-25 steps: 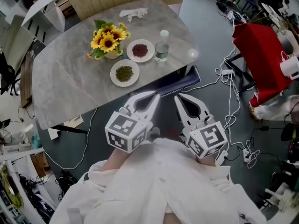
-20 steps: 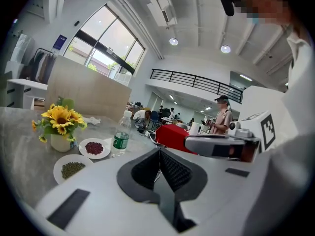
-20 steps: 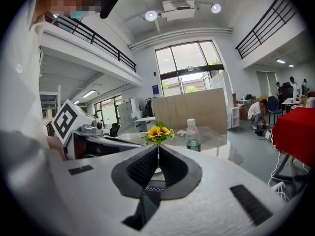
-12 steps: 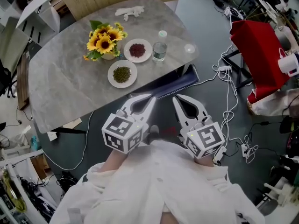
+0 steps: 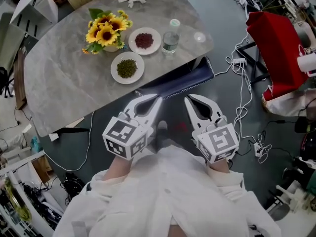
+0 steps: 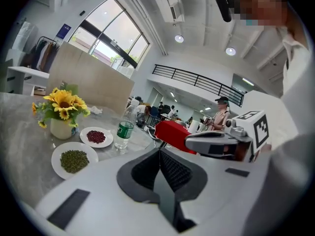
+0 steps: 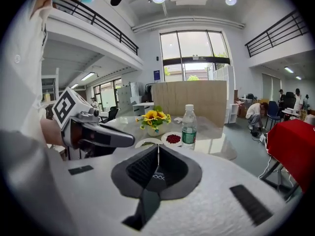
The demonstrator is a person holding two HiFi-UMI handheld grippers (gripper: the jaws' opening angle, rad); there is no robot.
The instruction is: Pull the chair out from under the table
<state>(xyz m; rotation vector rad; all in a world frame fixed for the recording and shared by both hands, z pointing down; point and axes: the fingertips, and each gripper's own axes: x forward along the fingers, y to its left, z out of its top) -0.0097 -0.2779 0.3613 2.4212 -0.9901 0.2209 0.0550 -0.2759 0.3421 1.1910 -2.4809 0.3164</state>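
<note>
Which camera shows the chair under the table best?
The head view: the dark blue chair pokes out from under the table at its near edge. Both gripper views look across the table and show none of it.

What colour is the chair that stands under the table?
The chair is dark navy blue; the head view shows it best.

A large open lab hall: a mezzanine railing [image 6: 197, 77], tall windows [image 7: 194, 53], cables [image 5: 242, 112] across the floor.

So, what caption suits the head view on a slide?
Left gripper and right gripper, both shut and empty, hover before the chair tucked under the table.
</note>
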